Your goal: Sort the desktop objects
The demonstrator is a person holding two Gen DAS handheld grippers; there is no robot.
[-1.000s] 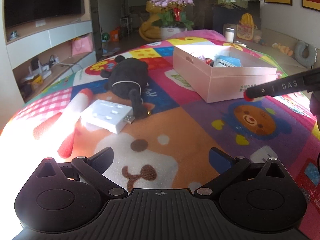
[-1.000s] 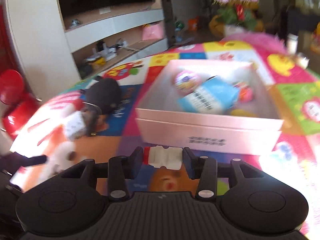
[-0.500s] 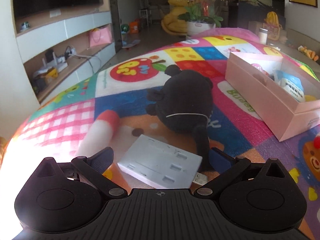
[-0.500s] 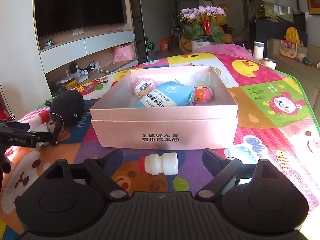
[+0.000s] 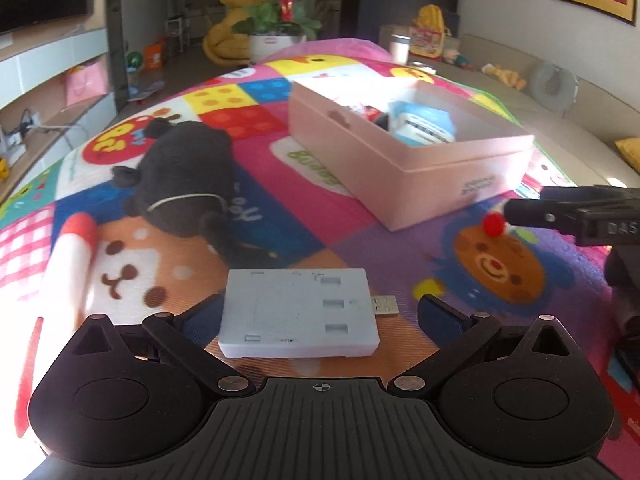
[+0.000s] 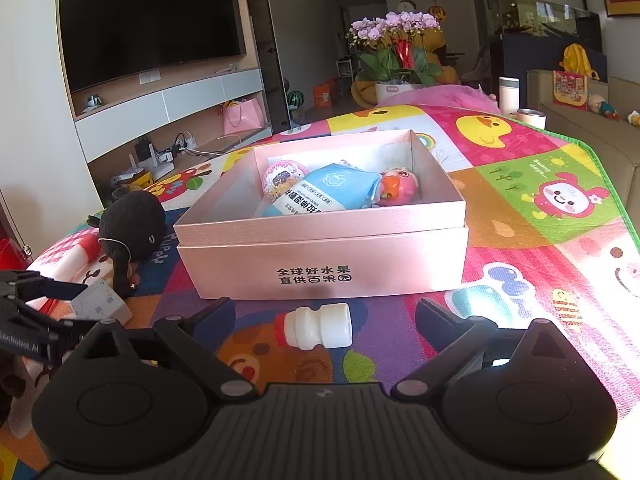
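In front of pink box [image 6: 320, 256] — small white bottle [image 6: 316, 326] now on mat, released; right gripper [image 6: 324, 316] jaws opening wide, bottle loose between them. Left gripper [image 5: 320, 312] shifted onto white hub [image 5: 298, 314], left of box; fingers spread, nothing held. Bottle, hub, black plush [image 5: 180, 172] unsorted.

Bottle [image 6: 316, 326] before box [image 6: 320, 268] — plush [image 6: 132, 226] left

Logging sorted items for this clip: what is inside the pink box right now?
The pink box holds a round glittery pink toy, a blue packet with printed text and a pink-and-orange toy. The packet lies over both toys' edges; anything beneath it or behind the near wall is hidden.
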